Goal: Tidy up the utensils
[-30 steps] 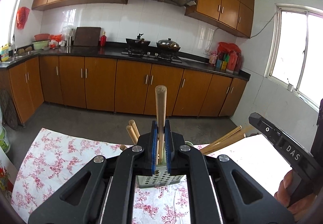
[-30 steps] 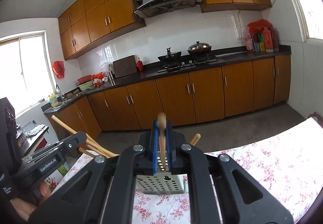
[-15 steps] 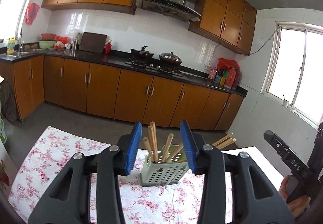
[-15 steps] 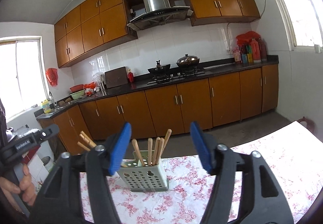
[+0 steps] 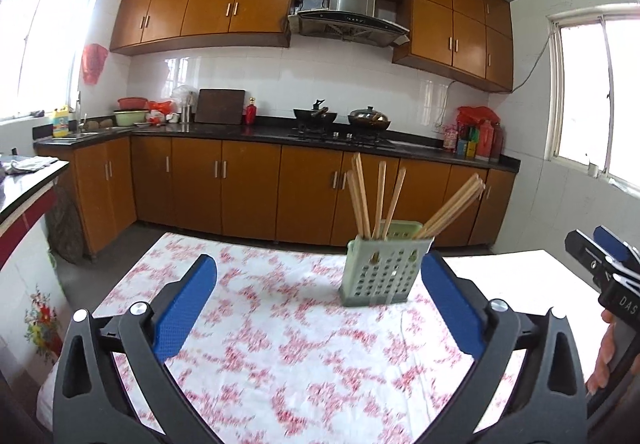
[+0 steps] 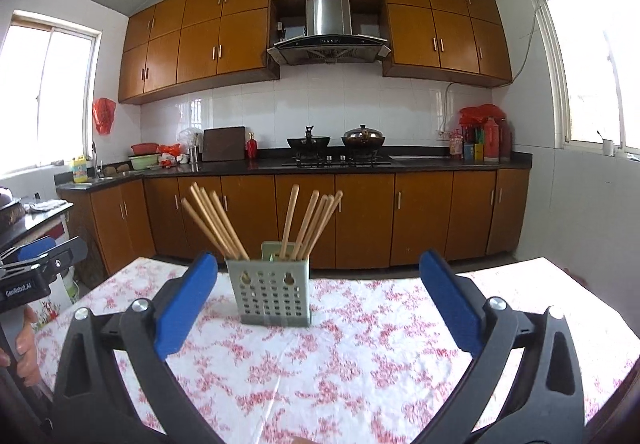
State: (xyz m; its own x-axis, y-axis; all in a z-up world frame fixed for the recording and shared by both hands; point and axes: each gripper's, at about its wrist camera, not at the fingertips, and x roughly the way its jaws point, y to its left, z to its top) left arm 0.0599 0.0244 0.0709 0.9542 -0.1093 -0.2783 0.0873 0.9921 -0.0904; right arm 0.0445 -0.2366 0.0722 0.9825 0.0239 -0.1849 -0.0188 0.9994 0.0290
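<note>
A pale green perforated utensil holder [image 5: 383, 267] [image 6: 273, 290] stands upright on the floral tablecloth [image 5: 280, 344] [image 6: 360, 344]. Several wooden chopsticks [image 5: 376, 200] [image 6: 304, 222] stand in it, leaning in two bunches. My left gripper [image 5: 318, 304] is open and empty, held back from the holder, which sits just inside its right finger. My right gripper [image 6: 318, 304] is open and empty, with the holder just inside its left finger. Each gripper shows at the edge of the other's view, the right one [image 5: 604, 264] and the left one [image 6: 36, 264].
The table's far edge [image 6: 400, 278] faces a floor gap and brown base cabinets [image 6: 360, 212]. A black counter carries a stove with two pans [image 6: 336, 142]. A second counter [image 5: 28, 180] stands at the left. Windows are on both sides.
Both grippers were shut on chopsticks above the holder. They opened, left the chopsticks standing in it, and pulled back and apart from it.
</note>
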